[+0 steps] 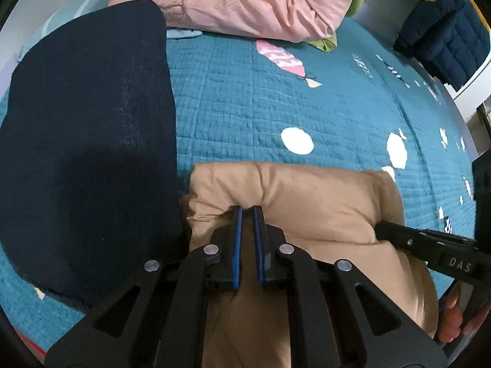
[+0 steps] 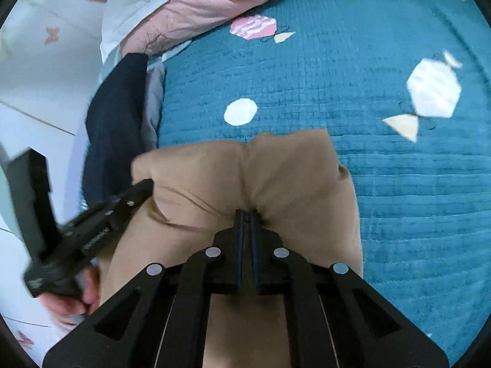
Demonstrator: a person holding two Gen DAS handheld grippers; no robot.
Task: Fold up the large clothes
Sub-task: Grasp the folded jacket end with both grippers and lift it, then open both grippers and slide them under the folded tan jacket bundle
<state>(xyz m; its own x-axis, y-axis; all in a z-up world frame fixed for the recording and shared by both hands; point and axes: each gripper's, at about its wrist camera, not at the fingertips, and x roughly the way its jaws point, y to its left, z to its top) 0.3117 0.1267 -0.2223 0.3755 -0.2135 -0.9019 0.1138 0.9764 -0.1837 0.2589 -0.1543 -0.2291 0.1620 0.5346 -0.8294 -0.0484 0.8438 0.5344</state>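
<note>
Teal quilt (image 1: pixel 245 107), bed. Tan garment (image 1: pixel 307 202) at near edge: soft, puffy, light; hold at folded far edge. Left gripper (image 1: pixel 248 211) and right gripper (image 2: pixel 247 213) both clenched on it. Navy garment (image 1: pixel 92 138) lies left.

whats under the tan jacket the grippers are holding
Teal quilted bedspread shows all around the tan jacket, so it likely runs underneath. Left gripper and right gripper pinch its folded edge; what lies directly beneath is covered.

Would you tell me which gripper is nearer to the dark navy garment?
Left. The left gripper grips the tan garment right beside the navy garment; the right gripper grips its far end.
</note>
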